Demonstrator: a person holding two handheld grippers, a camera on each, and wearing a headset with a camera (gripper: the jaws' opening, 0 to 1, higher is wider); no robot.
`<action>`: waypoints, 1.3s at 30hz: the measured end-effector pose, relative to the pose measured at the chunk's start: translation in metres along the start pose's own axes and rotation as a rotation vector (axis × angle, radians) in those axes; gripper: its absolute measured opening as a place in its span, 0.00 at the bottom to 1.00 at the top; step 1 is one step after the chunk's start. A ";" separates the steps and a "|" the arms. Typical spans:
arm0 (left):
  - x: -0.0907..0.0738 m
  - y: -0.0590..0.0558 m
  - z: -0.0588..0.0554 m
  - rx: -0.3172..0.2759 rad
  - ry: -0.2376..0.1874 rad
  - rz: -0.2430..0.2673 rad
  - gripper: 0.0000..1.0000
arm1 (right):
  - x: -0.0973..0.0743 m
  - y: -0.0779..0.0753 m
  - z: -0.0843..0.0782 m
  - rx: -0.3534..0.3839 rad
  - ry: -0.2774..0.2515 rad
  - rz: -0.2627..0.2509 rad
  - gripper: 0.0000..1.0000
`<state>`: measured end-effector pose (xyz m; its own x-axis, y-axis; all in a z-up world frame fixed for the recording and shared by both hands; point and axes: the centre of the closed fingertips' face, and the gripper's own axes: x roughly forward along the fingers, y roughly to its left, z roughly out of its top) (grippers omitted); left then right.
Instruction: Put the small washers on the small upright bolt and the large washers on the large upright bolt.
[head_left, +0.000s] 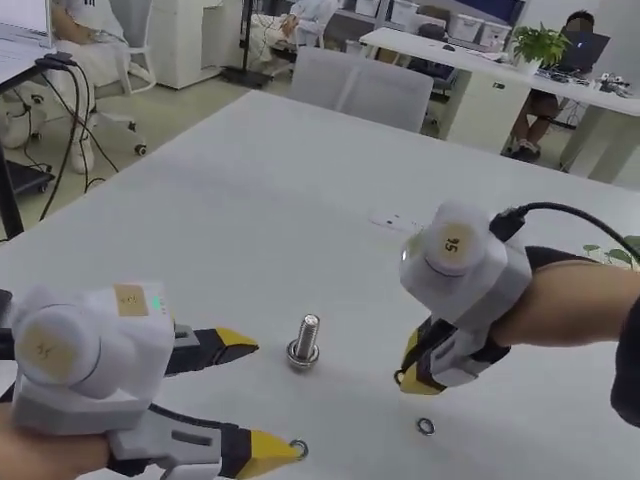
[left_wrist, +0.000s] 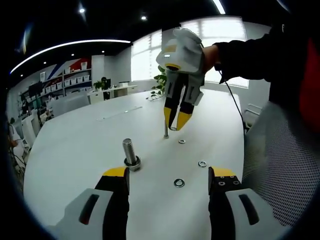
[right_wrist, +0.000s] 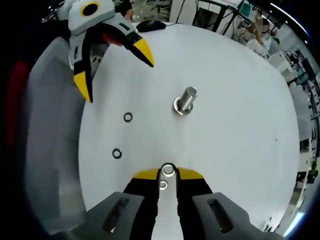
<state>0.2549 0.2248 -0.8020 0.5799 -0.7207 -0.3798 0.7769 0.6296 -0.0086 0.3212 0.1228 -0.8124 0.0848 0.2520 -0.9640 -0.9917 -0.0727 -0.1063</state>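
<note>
The step in hand appears to be setting a small washer on the small bolt. At the lower centre of the right gripper view, the right gripper (right_wrist: 168, 175) has its jaws drawn almost together, pinching a small washer (right_wrist: 168, 169) at the tips. A second ring sits just behind it between the jaws. The view is too cramped there to tell whether that is the bolt's top or another washer.

In the left gripper view the right gripper hangs tips-down in the upper middle, directly over the thin small bolt (left_wrist: 166, 131). The bolt stands upright on the white table (left_wrist: 75, 150). The large bolt (left_wrist: 130, 151) stands left of centre, with what looks like a washer round its foot.

The left gripper (left_wrist: 169, 172) is spread wide at the bottom of its own view and carries nothing. The loose washers (left_wrist: 179, 182) lie on the table just ahead of it and toward the small bolt.

The next move likely calls for lining the washer's hole up with the bolt's tip, lowering it straight down, then easing the jaws apart. The left gripper could then take the nearest loose washer, once its size is judged.
</note>
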 end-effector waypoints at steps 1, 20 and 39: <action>0.001 -0.001 0.000 0.004 0.003 -0.006 0.63 | -0.003 0.000 0.000 0.002 -0.002 -0.002 0.14; 0.009 -0.007 0.004 0.003 -0.008 -0.052 0.64 | -0.048 -0.019 -0.021 0.055 -0.027 -0.083 0.14; 0.017 -0.001 0.010 0.013 -0.009 -0.066 0.65 | -0.055 -0.046 -0.026 0.086 -0.031 -0.083 0.14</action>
<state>0.2661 0.2095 -0.7995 0.5296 -0.7632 -0.3704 0.8166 0.5768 -0.0210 0.3645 0.0872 -0.7611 0.1652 0.2831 -0.9447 -0.9861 0.0320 -0.1629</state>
